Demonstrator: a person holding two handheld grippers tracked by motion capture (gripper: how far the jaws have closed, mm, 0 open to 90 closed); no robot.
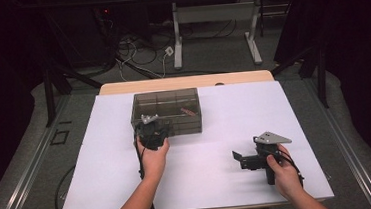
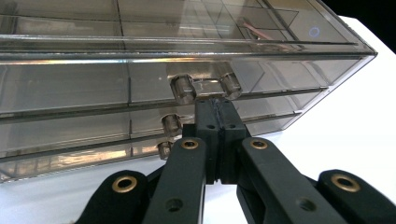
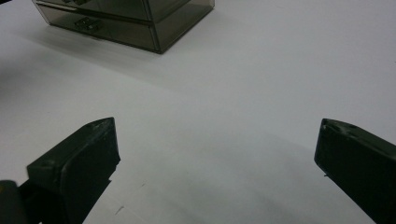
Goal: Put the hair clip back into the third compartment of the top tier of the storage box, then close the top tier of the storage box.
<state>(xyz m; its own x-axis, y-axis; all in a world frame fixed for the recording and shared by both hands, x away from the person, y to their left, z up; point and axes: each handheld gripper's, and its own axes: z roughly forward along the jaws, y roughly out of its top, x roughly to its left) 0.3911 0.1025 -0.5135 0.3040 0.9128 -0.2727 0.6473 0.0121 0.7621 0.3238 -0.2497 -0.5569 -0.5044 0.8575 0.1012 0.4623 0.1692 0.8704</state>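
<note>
A smoky clear plastic drawer box [image 1: 173, 99] stands on the white table [image 1: 234, 110], toward the back left. In the left gripper view its stacked drawers [image 2: 70, 88] face me, each with a clear handle. My left gripper [image 1: 153, 126] is shut, jaws pressed together, tips [image 2: 215, 106] right under the top drawer's handle [image 2: 205, 87]; nothing shows pinched between them. A small reddish item [image 2: 256, 30] lies in the box's top level. My right gripper [image 1: 239, 160] rests low over the table at the front right, open, with nothing between its fingers [image 3: 88, 154].
The right gripper view shows the drawer box [image 3: 126, 18] far off at the upper left, across bare white tabletop [image 3: 243, 84]. Beyond the table's far edge are a desk frame [image 1: 215, 29] and cables on the floor. Dark curtains flank both sides.
</note>
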